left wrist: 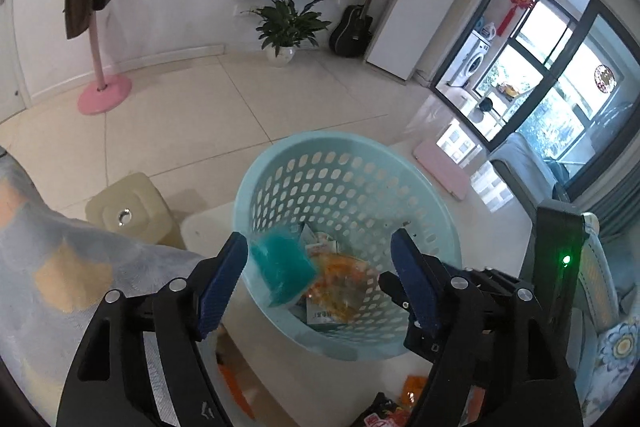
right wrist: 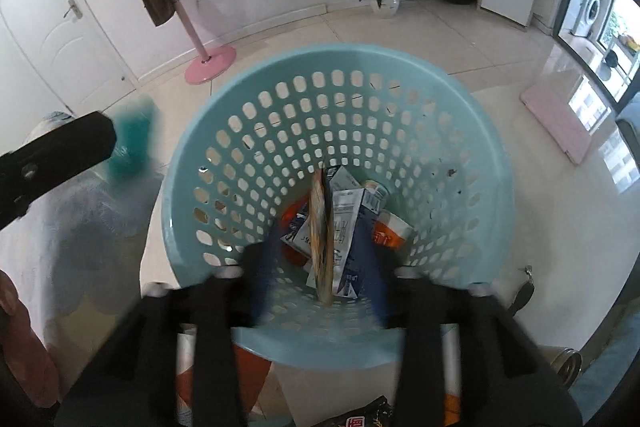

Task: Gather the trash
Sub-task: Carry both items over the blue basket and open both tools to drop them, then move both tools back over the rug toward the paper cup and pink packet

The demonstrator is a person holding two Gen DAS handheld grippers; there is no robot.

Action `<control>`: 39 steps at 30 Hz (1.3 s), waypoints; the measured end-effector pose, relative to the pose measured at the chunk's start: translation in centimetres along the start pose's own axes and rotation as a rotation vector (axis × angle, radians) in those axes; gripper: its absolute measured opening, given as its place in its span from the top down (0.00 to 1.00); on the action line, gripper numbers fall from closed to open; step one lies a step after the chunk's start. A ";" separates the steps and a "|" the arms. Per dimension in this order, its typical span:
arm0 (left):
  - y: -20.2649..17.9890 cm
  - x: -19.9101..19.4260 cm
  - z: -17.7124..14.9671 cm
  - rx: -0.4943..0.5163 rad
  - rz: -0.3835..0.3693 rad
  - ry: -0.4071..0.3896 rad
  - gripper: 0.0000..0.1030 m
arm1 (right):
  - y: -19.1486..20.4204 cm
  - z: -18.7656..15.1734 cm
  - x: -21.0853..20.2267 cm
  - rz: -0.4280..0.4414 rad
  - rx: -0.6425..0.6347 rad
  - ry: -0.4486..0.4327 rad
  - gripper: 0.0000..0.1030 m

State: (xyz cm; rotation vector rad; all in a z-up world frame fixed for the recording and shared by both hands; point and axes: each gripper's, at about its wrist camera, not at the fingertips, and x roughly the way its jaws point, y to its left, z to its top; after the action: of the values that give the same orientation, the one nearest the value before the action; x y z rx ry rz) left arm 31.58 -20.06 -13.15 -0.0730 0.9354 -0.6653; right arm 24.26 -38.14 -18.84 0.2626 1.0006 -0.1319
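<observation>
We are working over the light blue basket (right wrist: 472, 131), the biggest thing before us, which is standing on a pale surface that we take for the bench (left wrist: 208, 227), with the tiled floor (left wrist: 192, 99) spreading out beyond it. The basket is already holding a layer of trash at its bottom: a flattened carton (right wrist: 352, 223) and a thin brown piece (right wrist: 320, 227) standing on edge in the right wrist view, and an orange and yellow wrapper (left wrist: 340, 279) in the left wrist view. We judge that we are in the dropping step, since both tools are hanging above the basket mouth. The left tongs (left wrist: 320, 267) are standing wide, and a small teal packet (left wrist: 282, 269) is sitting just beside the left blue pad, blurred and tilted; we cannot tell whether it is touching that pad or already loose and falling toward the basket. The right tongs (right wrist: 320, 275) are also spread wide, heavily blurred, and gripping nothing that we can make out; the brown piece between them appears to be lying in the basket rather than held. More wrappers are lying on the bench just in front of the basket, among them an orange one (left wrist: 414, 385) and a dark one (right wrist: 360, 415). The next move, as we read it, calls for making sure the teal packet lands inside the rim, then turning down to those loose wrappers.
</observation>
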 end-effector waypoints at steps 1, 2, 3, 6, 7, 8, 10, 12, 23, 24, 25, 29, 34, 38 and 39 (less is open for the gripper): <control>0.0 -0.1 0.0 0.003 -0.004 0.000 0.30 | -0.2 -0.1 -0.2 -0.001 0.006 -0.008 0.45; 0.0 -0.4 -0.1 0.003 -0.002 -0.004 0.30 | -0.4 -0.1 -0.5 -0.003 0.011 -0.012 0.45; -0.2 -0.7 -0.2 0.003 -0.001 -0.010 0.30 | -0.5 -0.1 -0.8 -0.003 0.018 -0.018 0.45; -0.6 -1.8 -0.5 0.004 -0.001 -0.029 0.30 | -0.8 0.0 -1.7 0.008 0.027 -0.033 0.45; -0.6 -2.3 -0.6 0.004 0.004 -0.038 0.30 | -0.6 0.0 -2.2 0.007 0.024 -0.043 0.45; -0.7 -2.9 -0.7 0.003 0.006 -0.047 0.30 | -0.3 0.0 -2.8 0.007 0.019 -0.054 0.45; -0.7 -3.9 -0.6 -0.001 0.009 -0.062 0.30 | 0.3 0.1 -3.7 0.012 0.010 -0.066 0.45; -0.5 -5.2 -0.9 -0.007 0.011 -0.081 0.30 | 1.2 0.0 -4.9 0.023 -0.004 -0.086 0.45; 4.7 -16.3 -5.4 -0.146 0.074 -0.249 0.30 | 8.9 -1.3 -11.2 0.125 -0.135 -0.201 0.37; 5.4 -17.6 -6.2 -0.161 0.100 -0.267 0.30 | 9.9 -1.5 -11.6 0.139 -0.147 -0.209 0.35; 6.0 -18.7 -6.9 -0.174 0.125 -0.280 0.30 | 11.2 -1.8 -12.0 0.160 -0.163 -0.217 0.34; 8.9 -23.2 -9.5 -0.226 0.228 -0.333 0.30 | 16.2 -3.1 -12.8 0.226 -0.226 -0.237 0.32; 12.4 -28.8 -12.7 -0.298 0.450 -0.379 0.21 | 22.2 -5.2 -12.4 0.299 -0.299 -0.224 0.27; 15.1 -32.5 -15.4 -0.361 0.583 -0.417 0.20 | 26.5 -7.1 -11.6 0.337 -0.364 -0.195 0.22; 16.1 -33.5 -16.2 -0.378 0.622 -0.423 0.19 | 27.6 -7.7 -11.3 0.344 -0.387 -0.188 0.22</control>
State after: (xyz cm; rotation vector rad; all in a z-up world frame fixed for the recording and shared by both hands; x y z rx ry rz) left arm 13.44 15.09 -4.28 -0.2375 0.6105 0.1115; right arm 18.26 -9.65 -8.85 0.0629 0.7624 0.3421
